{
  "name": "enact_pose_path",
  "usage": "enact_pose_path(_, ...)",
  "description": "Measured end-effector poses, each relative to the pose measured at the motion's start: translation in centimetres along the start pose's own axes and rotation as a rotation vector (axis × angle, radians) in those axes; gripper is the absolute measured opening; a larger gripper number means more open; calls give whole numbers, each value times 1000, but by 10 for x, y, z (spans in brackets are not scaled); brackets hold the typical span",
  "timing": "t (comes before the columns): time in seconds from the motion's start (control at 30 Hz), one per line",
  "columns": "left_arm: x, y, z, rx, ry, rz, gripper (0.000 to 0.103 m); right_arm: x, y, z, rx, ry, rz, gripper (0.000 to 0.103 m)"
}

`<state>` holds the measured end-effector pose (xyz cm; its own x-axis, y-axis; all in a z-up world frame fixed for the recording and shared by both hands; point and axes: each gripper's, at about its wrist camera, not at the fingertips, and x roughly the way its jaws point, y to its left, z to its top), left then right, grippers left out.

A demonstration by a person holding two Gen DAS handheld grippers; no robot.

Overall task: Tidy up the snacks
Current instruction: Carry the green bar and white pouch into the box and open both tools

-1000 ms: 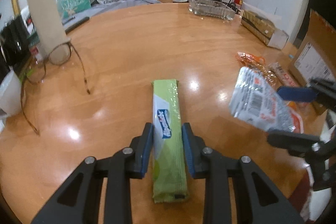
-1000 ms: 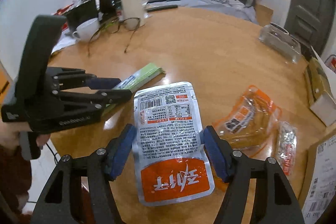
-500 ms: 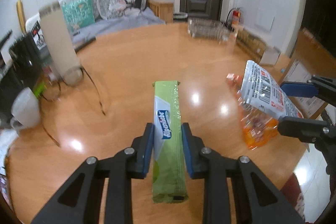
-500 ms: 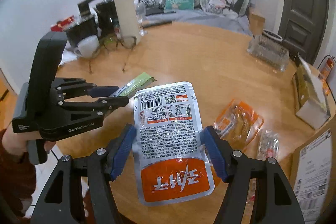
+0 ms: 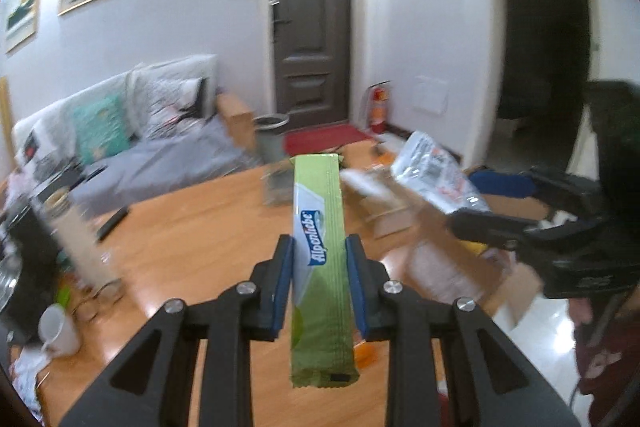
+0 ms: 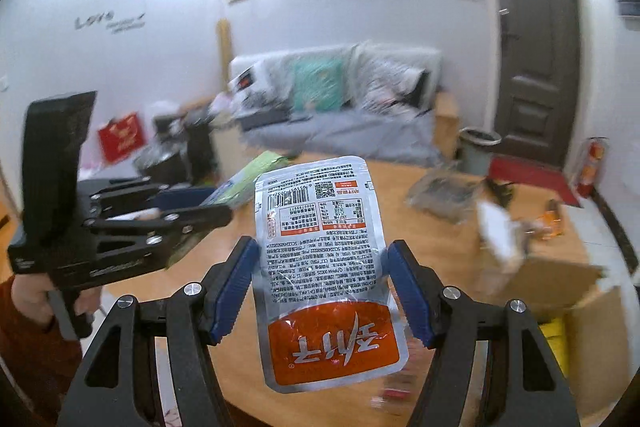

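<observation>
A long green Alpenliebe candy pack [image 5: 316, 187] is raised well above the round wooden table [image 5: 192, 235], and my left gripper [image 5: 319, 247] is shut on it at mid-length. The same pack [image 6: 256, 171] and left gripper [image 6: 212, 203] appear at the left of the right wrist view. My right gripper [image 6: 322, 255] is shut on a silver pouch with an orange bottom [image 6: 332, 347], held flat by its side edges. From the left wrist view, that pouch [image 5: 432, 163] and the right gripper [image 5: 480, 195] hang just right of the green pack.
An open cardboard box [image 6: 560, 287] stands at the table's right side. A clear tray [image 6: 440, 191] and orange snack packets [image 6: 552, 219] lie near the far edge. A white mug [image 5: 60, 327] and a tall pale bottle [image 5: 80, 247] stand at the left. A hand [image 6: 28, 291] holds the left gripper's handle.
Both grippers have risen well above the table with their packs and tipped upward, so the walls and door now fill the views. Neither grip has changed.
</observation>
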<state>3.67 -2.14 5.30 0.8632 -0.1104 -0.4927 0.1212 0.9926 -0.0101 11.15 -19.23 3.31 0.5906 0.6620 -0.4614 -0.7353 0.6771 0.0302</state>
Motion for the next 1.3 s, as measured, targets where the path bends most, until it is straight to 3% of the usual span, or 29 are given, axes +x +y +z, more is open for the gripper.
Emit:
enact_pose_path(0.2,39,-70,36,53,18,-159,23,-36,-75,-16,103,3,-153,65)
enact_pose_path(0.47,124,-157,53,101,170,-304,23,-29,-158,-63,231,104,-244,65)
enact_pose_path(0.67,174,-185,43,96,297,-324,23,-8,-186,-90,243,163,-255,65)
enact_pose_path(0.87,199,-200,43,110,392,-313,24,5,-194,-101,226,190,-237,65)
enact_pose_path(0.97,200,-195,44,114,404,-308,26,14,-192,-98,204,216,-238,67)
enact_pose_path(1.1,198,-189,46,108,402,-313,43,12,-184,-103,145,258,-262,69)
enact_pose_path(1.23,196,-185,45,114,399,-302,44,2,-181,-102,158,267,-263,73)
enact_pose_path(1.3,190,-179,45,102,388,-306,49,-6,-179,-102,164,263,-258,74)
